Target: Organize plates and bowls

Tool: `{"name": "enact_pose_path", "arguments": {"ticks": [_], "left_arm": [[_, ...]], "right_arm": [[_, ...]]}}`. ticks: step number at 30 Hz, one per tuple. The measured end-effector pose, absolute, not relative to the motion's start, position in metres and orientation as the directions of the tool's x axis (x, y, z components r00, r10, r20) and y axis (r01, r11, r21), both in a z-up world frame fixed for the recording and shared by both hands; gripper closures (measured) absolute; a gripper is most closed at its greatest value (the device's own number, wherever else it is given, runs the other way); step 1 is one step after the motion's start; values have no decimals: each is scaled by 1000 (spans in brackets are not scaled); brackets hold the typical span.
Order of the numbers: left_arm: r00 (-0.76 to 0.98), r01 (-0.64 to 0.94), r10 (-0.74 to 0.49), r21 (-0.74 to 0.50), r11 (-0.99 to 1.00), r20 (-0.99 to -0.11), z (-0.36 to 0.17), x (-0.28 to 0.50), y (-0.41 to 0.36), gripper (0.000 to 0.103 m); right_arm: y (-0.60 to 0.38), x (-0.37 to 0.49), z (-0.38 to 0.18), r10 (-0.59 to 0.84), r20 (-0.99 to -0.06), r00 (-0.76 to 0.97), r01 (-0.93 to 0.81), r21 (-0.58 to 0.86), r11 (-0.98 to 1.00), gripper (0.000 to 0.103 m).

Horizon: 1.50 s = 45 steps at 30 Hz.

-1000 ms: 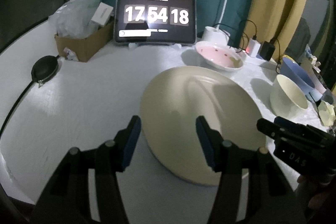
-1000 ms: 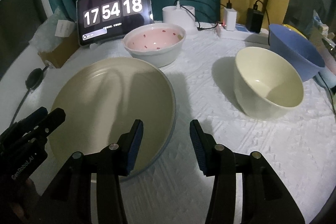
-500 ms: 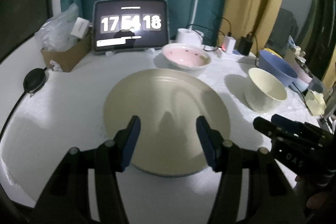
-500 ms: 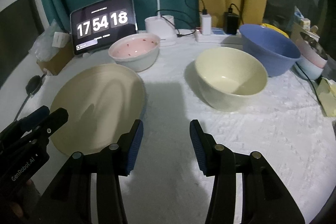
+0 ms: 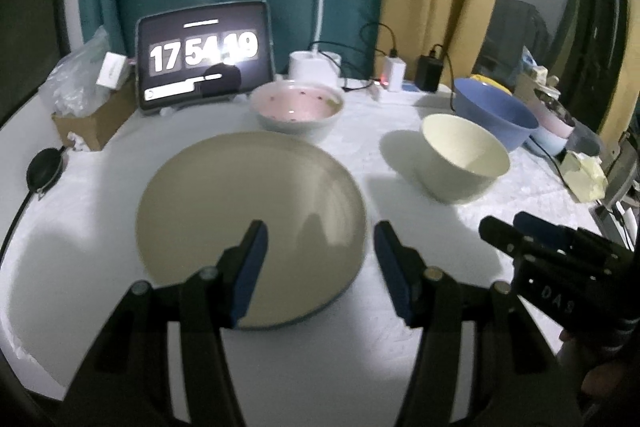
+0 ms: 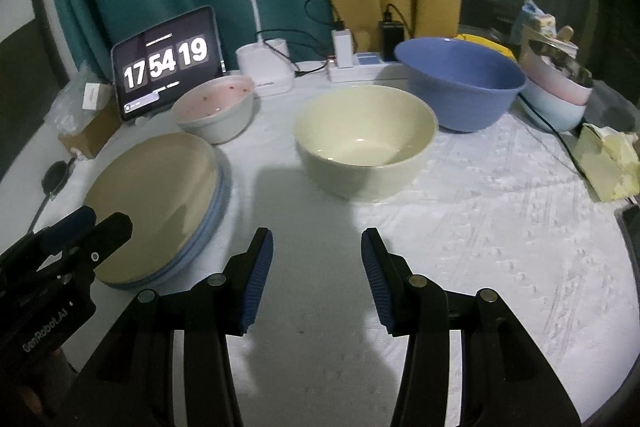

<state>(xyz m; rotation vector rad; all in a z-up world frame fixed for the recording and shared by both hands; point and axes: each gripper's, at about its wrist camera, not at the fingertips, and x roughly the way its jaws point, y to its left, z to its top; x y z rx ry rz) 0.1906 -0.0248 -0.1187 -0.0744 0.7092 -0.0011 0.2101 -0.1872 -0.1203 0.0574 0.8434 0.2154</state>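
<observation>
The left hand-held gripper is hovering spread and empty, the plate lying flat on the worktop right under its fingertips. The right hand-held gripper is hanging spread too, the cream bowl sitting ahead of it. Glazed, stiff, probably slippery and breakable: I'd be pinching its rim.

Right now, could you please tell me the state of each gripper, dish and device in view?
left gripper: open, empty, over the plate's near edge
right gripper: open, empty
cream plate: stacked on a blue plate
cream bowl: upright, empty
pink bowl: upright, speckled inside
blue bowl: upright
tablet: on, reading 17 54 19
</observation>
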Motion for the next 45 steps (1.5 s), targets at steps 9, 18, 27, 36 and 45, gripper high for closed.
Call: {"name": "enact_pose_path", "arguments": {"ticks": [9,18,27,36,45], "left_arm": [[750,23,-46,-44,999,-660,-120,199,-58,46],[745,66,-70,-31,997,-663,-119,210,-89,46],[745,103,-94,-26,994,-660,-115,223,-118,46],[752,137,-118,-20,990,-648,-109,245,-145,46],[766,173,-146,-18,985,-626,-104,268,-169,46]], "right_arm": [[-222,213,-122,196,-731,654,-128,148,981,55],[-253,220,-125,180,-728,662,-95,156,983,55],[-285,231,-124,157,-720,676,-67,152,986,55],[-311,245,-121,130,-709,693,-46,137,990,55],[-328,266,-119,114,-699,706,-34,128,991,55]]}}
